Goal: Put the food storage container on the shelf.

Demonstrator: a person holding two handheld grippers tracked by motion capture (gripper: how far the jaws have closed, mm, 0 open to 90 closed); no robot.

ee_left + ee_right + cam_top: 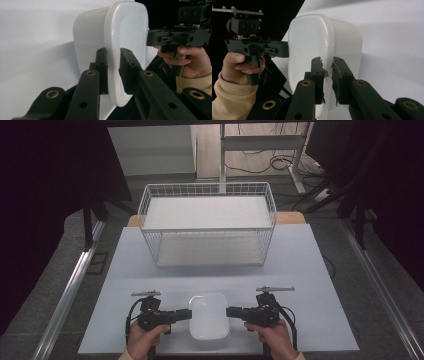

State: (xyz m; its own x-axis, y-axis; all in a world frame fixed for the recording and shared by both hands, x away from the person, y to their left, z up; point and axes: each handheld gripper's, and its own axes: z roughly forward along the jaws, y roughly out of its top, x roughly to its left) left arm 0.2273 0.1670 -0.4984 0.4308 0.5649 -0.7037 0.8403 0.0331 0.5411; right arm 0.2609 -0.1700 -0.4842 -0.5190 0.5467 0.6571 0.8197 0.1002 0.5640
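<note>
A white, rounded-rectangular plastic container [210, 317] sits at the front middle of the white table [305, 270], between my two grippers. My left gripper [189, 314] comes in from the left, and in the left gripper view its jaws [114, 72] straddle the container's rim [125, 30] and press on it. From the right, my right gripper [228, 311] is shut on the opposite rim [327, 75] of the container [309, 45]. Each gripper view shows the other hand's gripper across the container: the right one [175, 37] and the left one [257, 47]. I cannot tell whether the container is lifted or resting.
A white wire basket [210, 247] with a solid white floor stands at the back middle of the table. Bare table lies between it and the container. Dark floor, metal rails and desk legs with cables surround the table.
</note>
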